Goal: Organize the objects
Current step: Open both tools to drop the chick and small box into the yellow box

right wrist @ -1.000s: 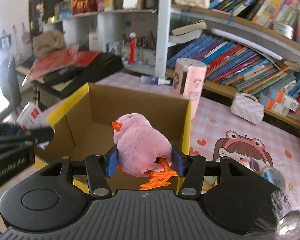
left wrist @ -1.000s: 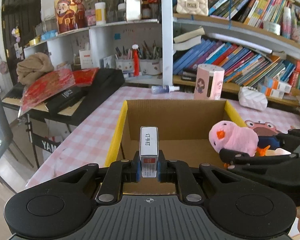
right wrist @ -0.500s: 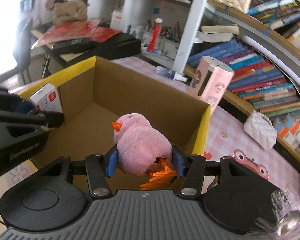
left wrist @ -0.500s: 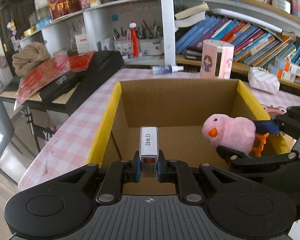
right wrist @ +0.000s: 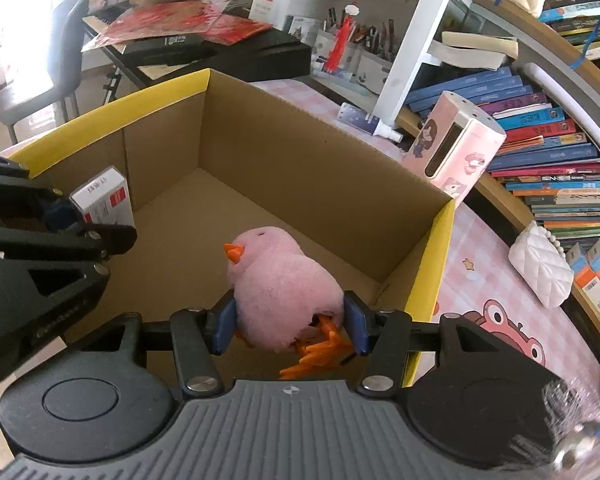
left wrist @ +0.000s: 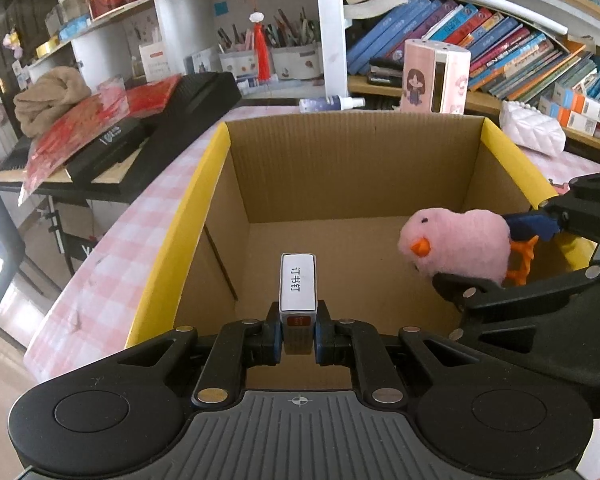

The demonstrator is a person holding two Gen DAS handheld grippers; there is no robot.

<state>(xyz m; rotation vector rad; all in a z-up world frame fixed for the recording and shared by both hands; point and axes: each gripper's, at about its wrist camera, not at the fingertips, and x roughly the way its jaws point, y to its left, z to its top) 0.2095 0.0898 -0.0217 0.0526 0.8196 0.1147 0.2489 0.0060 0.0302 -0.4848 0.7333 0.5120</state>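
My left gripper (left wrist: 298, 334) was pinched tight on the small white staple box (left wrist: 297, 289), holding it upright, its printed narrow face toward the camera. A second earlier that box hung at about the level of the near rim of the cardboard box (left wrist: 352, 168); by now it had come down and forward, so it stood over the bare brown floor on the near left side of the open carton, not touching the floor as far as I could tell. The carton's yellow rims (left wrist: 180, 236) filled far more of the view than before, and the shelves had slid upward.

To the right, my right gripper (right wrist: 290, 322) was clamped on the pink plush chick (right wrist: 278, 280), its blue pads (right wrist: 225, 326) pressed into the fur on both sides, orange feet dangling below. Earlier the chick sat above the carton's right edge, over the pink checked tablecloth (left wrist: 112, 248); now it hung inside the carton, near the right wall, beak pointing left toward the staple box. The two held things stayed well apart. The grip on each had not changed.
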